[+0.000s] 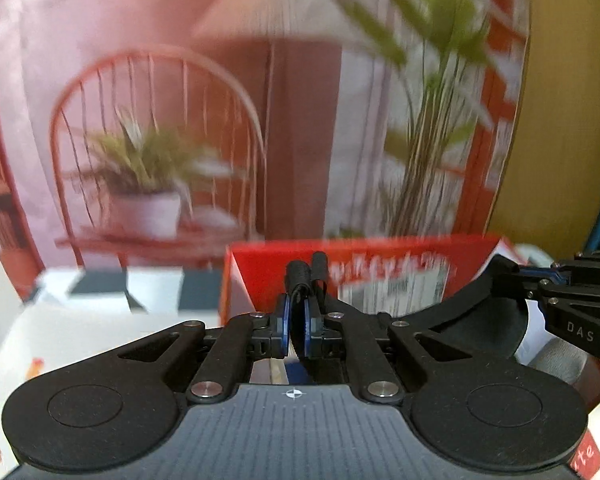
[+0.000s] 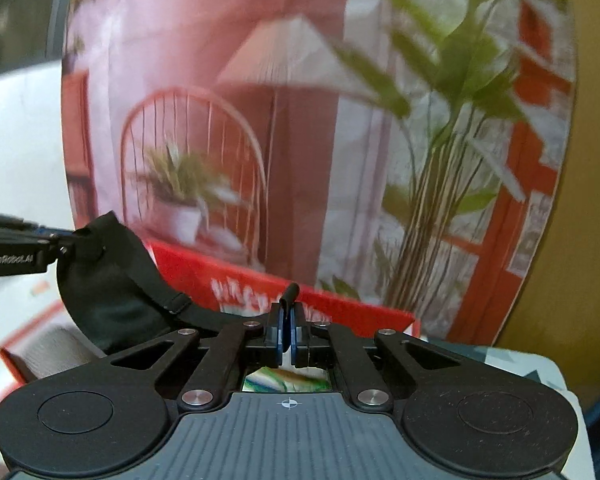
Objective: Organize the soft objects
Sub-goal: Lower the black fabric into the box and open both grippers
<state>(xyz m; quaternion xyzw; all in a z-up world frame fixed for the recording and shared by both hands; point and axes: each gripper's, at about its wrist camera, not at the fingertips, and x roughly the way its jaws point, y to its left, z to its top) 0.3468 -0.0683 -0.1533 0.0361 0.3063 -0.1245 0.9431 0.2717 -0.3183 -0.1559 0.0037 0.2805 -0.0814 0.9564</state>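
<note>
The black eye mask [image 2: 112,280] hung in the air above the open red box [image 2: 340,308], stretched sideways between both grippers, its long axis running roughly left to right across the box and its padded face upright. The left gripper [image 1: 296,312] had its fingers closed on the mask's strap end; the right gripper [image 2: 287,332] was likewise clamped on a strap loop. A grey rolled item [image 2: 56,348] already lay inside the box, so the sorting looked partly done, with the mask not yet lowered in. Behind stood a printed backdrop [image 2: 300,120] over the white surface [image 1: 4,340].
</note>
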